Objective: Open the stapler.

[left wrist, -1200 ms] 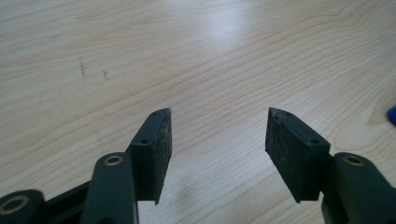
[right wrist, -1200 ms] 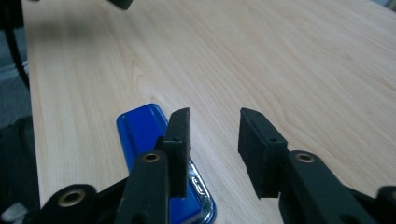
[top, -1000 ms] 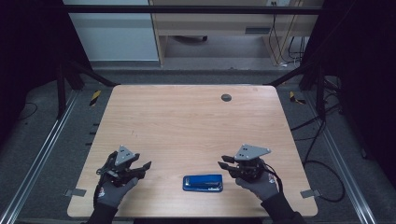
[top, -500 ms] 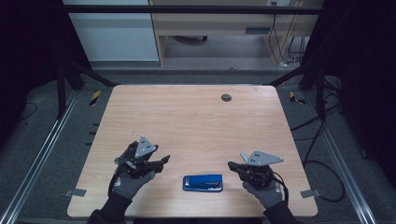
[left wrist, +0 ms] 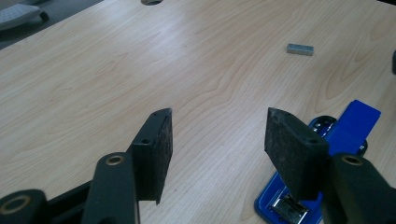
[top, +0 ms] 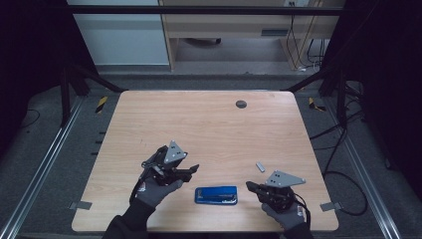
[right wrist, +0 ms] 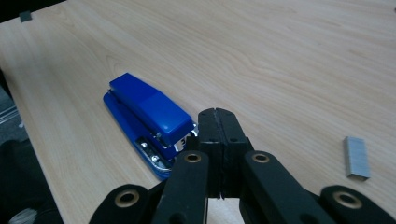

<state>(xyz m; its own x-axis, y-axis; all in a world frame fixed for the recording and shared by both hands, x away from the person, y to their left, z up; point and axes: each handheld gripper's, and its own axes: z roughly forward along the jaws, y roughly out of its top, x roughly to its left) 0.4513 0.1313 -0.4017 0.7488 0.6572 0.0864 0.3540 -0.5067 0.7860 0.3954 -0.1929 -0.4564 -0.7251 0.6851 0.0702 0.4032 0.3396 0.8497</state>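
The blue stapler lies flat at the table's near edge between both hands — left gripper jaws apart, right gripper pressed together, empty. Looks stiff, smooth — I'd clamp its long sides

Glossy blue plastic stapler; matt wood table; metal staple strip.

Stapler is glossy blue with a bare silver metal nose; staple strip is plain grey. Bench is pale wood with light grain. Both hand-held grippers, left and right, are black with grey top plates.
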